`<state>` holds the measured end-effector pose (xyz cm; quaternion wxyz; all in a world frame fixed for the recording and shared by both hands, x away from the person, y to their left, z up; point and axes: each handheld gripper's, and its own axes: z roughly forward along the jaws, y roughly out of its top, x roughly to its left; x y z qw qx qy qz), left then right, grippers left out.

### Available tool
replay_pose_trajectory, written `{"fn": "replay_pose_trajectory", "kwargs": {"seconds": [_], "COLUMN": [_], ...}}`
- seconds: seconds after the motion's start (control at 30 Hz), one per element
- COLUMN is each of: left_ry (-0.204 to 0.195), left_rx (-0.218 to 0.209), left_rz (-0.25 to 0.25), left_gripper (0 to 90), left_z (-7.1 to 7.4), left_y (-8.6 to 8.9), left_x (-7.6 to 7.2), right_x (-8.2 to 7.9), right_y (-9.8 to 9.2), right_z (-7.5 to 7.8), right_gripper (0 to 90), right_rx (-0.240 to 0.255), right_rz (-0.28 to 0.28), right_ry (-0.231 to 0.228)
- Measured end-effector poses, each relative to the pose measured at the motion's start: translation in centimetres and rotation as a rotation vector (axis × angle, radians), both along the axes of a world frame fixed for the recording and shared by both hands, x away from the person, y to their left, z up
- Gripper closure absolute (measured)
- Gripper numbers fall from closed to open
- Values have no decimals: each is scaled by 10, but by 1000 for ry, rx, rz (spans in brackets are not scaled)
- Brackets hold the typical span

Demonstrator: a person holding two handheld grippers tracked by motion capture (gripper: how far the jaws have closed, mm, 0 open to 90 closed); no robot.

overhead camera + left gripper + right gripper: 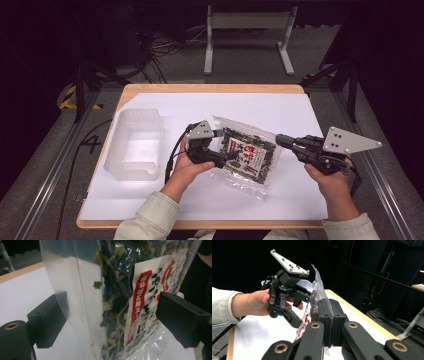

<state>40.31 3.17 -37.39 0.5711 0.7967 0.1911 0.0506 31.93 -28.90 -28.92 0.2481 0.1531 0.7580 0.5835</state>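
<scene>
white sheet on wooden table, one seaweed bag at centre, right gripper clamped on its edge, left gripper spread around it, one clear tub at left, open room lower right

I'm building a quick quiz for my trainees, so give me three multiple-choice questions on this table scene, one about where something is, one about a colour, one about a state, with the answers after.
1. Where does the plastic tub stand relative to the bag of dried seaweed?
A. On the side of the left gripper
B. On the side of the right gripper
C. On top of the bag

2. What colour is the vertical banner on the bag's label?
A. Blue
B. Red
C. Yellow

3. How do the jaws of the left gripper stand?
A. Shut tight on the bag
B. Apart, with the bag between them
C. Shut on the tub's rim

Answers: A, the high view shows the tub beyond the left gripper, away from the right gripper. B, the left gripper view shows a red banner with white characters. B, in that view both pads stand clear of the bag.
</scene>
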Motion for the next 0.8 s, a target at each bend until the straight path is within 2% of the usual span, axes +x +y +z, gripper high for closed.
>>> {"fn": "replay_pose_trajectory", "kwargs": {"seconds": [0.1, 0.23, 0.37, 0.43, 0.57, 0.8], "left_ry": [4, -19, -14, 16, 34, -11], "left_rx": [-8, 10, -6, -27, -48, -19], "left_rz": [-14, -18, -24, -34, -42, -46], "left_gripper": [141, 151, 265, 297, 341, 411], "left_z": [0, 0, 0, 0, -1, 0], "left_y": [-1, -4, -2, 0, 1, -1], "left_x": [-1, -3, -3, -2, -2, -7], "right_x": [0, 1, 1, 1, 2, 4], "right_y": [0, -1, -2, -3, -4, -7], "right_z": [0, -1, -1, -2, -3, -4], "right_gripper": [899, 899, 898, 898, 897, 896], "right_rx": [-1, 3, 5, 5, 8, 13], "right_rz": [1, 3, 5, 4, 4, -3], "right_ry": [0, 1, 4, 6, 11, 20]}}
